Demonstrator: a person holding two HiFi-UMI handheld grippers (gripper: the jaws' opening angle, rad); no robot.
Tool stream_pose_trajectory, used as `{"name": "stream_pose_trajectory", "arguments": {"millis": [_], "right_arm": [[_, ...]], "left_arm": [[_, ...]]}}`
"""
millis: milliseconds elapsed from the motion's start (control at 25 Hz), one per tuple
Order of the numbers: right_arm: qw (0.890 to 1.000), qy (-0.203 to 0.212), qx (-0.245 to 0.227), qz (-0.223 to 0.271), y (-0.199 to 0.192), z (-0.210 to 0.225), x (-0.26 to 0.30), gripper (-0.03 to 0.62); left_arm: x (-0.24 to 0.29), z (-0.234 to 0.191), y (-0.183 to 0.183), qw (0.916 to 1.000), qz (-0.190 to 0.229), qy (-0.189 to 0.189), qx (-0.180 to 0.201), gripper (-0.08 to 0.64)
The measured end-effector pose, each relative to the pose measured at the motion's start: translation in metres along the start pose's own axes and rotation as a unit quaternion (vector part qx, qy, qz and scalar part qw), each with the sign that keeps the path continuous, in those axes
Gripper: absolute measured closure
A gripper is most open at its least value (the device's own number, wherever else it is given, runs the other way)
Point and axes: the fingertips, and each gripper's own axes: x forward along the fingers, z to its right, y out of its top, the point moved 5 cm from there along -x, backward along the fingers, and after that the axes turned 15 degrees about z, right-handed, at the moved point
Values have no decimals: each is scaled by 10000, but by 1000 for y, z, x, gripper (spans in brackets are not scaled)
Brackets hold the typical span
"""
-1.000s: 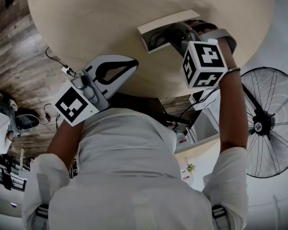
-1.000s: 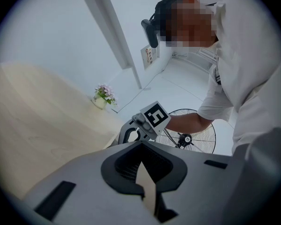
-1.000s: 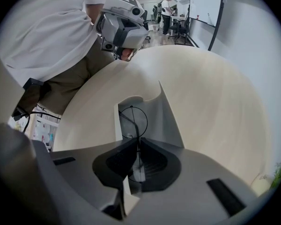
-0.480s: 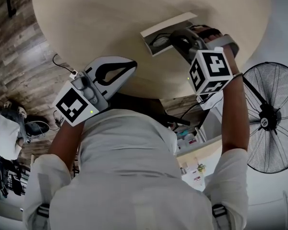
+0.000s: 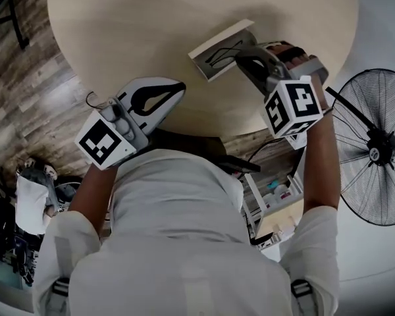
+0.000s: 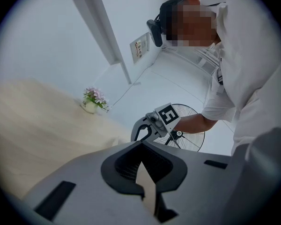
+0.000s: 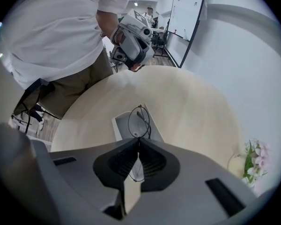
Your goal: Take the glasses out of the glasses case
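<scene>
Status: extraction under way, not finished.

- Right claw is pressed together on the wire frame of the glasses. One lens ring stands up past the tips and a second shows faintly in the hollow between the jaws.
- The glasses hang directly over the open white case. Whether the frame is fully clear of the case walls cannot be told from either view.
- The case lies on the round desk, toward the right-hand edge. In the head view the right claw reaches in at the case.
- Left claw is closed tip to tip with nothing between the jaws. In the head view it sits over the near desk edge, well apart from the case, and takes no part in the grasp.

Judgement: the grasp is made. What is left is to lift the glasses clear, carry them off the case and set them down. The case is not held, so it may drag along if a temple catches.

Count:
- glasses: 1
- case: 1
- claws: 2
- flower pot: 1
- fan: 1
</scene>
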Motion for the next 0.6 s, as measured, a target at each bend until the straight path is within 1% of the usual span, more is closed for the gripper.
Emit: {"name": "stream_pose_trajectory", "arguments": {"millis": [80,200,240,360,400,480,520,600], "right_arm": [[9997,-210,105,53,3,-3,-9,565],[9970,-677,352,134,10,-6,-31,565],[9954,-842,432,154,14,-6,-39,565],[9885,-1326,682,259,28,-10,-66,565],[9854,-1480,779,308,33,-11,-74,565],[9776,-1805,988,439,41,-13,-92,565],[9716,-2016,1115,541,45,-15,-101,565],[9540,-2525,1395,814,53,-17,-122,565]], "left_arm": [[2,1,6,9999,-73,-92,45,547],[7,-1,20,9993,-191,-272,167,547],[9,-2,28,9990,-161,-337,238,546],[18,-2,61,9967,187,-590,530,546],[21,-2,71,9956,226,-670,615,546],[25,0,86,9937,186,-801,765,546],[27,1,93,9925,150,-873,843,546],[31,5,107,9897,84,-1024,1001,547]]}}
